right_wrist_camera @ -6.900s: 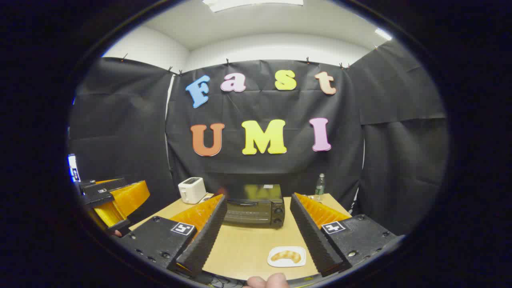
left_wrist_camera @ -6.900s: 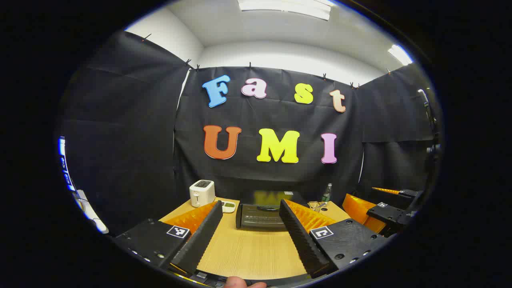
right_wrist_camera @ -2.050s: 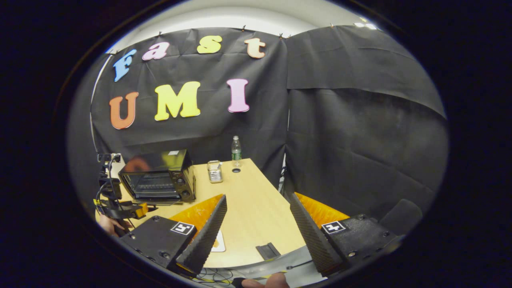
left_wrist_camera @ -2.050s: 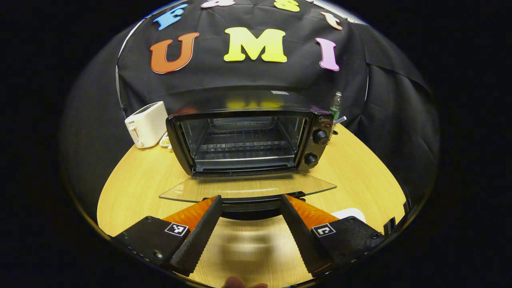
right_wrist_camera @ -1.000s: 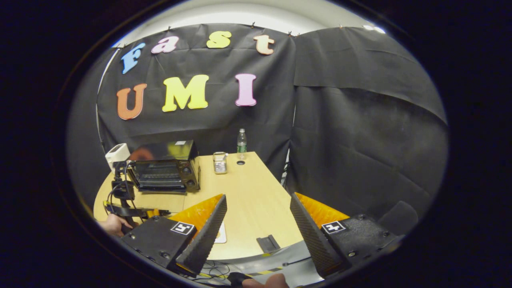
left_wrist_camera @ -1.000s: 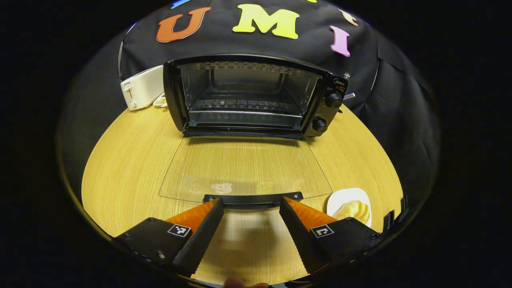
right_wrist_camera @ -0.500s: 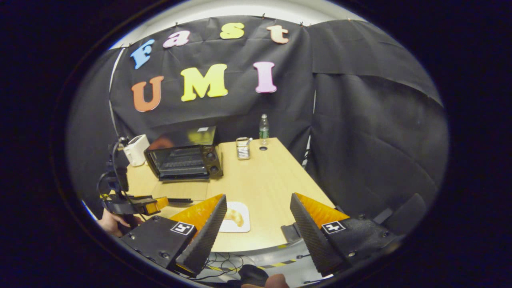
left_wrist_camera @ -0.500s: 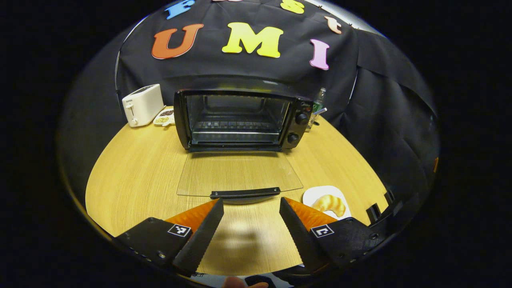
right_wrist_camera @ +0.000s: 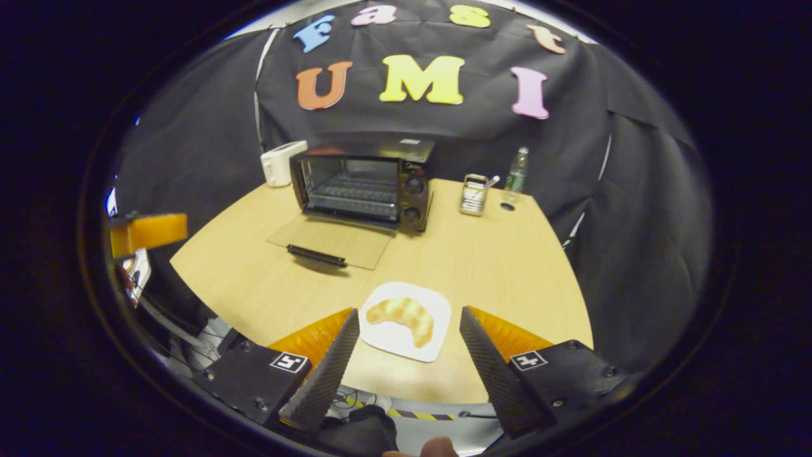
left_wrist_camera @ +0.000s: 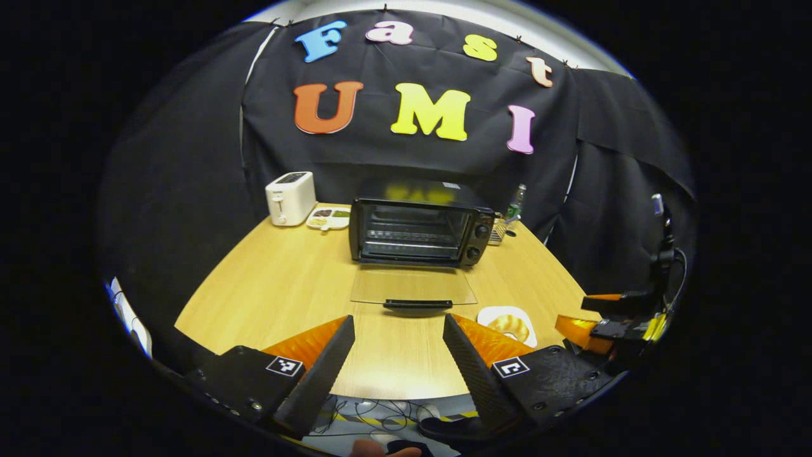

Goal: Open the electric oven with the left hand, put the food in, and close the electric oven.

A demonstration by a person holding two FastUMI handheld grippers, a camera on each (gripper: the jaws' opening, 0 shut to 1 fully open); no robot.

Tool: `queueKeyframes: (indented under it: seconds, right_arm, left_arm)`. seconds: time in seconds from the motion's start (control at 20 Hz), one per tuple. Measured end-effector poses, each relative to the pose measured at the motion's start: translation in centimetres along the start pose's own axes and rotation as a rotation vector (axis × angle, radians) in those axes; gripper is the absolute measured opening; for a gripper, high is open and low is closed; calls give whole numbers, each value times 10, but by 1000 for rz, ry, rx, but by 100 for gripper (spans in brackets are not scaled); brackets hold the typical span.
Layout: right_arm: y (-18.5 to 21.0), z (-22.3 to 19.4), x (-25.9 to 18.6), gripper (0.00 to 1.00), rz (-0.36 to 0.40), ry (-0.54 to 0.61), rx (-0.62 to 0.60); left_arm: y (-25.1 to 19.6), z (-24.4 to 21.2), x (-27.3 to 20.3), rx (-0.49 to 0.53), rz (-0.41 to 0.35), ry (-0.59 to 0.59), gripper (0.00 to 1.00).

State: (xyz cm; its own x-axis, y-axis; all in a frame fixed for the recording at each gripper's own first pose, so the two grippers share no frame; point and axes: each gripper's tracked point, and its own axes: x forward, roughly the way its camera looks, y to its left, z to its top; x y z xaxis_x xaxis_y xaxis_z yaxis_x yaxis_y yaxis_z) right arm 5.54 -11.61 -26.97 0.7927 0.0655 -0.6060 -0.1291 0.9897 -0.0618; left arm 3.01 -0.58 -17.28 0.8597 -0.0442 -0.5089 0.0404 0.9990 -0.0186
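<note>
The black electric oven (left_wrist_camera: 415,231) (right_wrist_camera: 365,183) stands at the back of the wooden table with its glass door (left_wrist_camera: 413,287) (right_wrist_camera: 330,241) folded flat down, and its wire rack shows inside. A croissant (right_wrist_camera: 401,315) (left_wrist_camera: 509,325) lies on a white plate (right_wrist_camera: 438,314) near the table's front edge. My right gripper (right_wrist_camera: 406,355) is open, just short of the plate, with the croissant framed between its fingers. My left gripper (left_wrist_camera: 394,355) is open and empty, back over the front edge, well clear of the door handle (left_wrist_camera: 418,304). The right gripper (left_wrist_camera: 599,320) also shows at the right edge of the left gripper view.
A white toaster (left_wrist_camera: 290,198) (right_wrist_camera: 277,162) and a small snack dish (left_wrist_camera: 328,218) sit left of the oven. A metal holder (right_wrist_camera: 472,193) and a water bottle (right_wrist_camera: 516,171) stand to its right. Cables lie on the floor below the table's front edge (left_wrist_camera: 393,392).
My left gripper has drawn back from the lowered oven door toward the table's front edge. My right gripper has swung left and down, bringing the plate and croissant between its fingers.
</note>
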Motion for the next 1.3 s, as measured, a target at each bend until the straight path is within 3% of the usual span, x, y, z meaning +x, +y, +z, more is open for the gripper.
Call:
queueKeyframes:
  seconds: [0.4,0.6,0.75,0.95,1.1,1.3]
  right_arm:
    - [-20,-41,92,97,153,165,-59]
    - [-22,-55,120,82,206,211,-120]
    - [-21,-62,129,78,226,233,-118]
    - [-26,-59,134,66,206,221,-105]
    - [-24,-59,133,44,208,231,-49]
    - [-21,-50,117,31,185,209,38]
  left_arm:
    - [-3,-7,4,-131,151,71,93]
    - [-3,-5,6,-145,215,89,93]
    - [-6,3,8,-132,226,82,93]
    - [-12,13,14,-116,213,72,93]
    - [-16,20,19,-107,193,61,93]
    - [-11,27,24,-102,160,50,93]
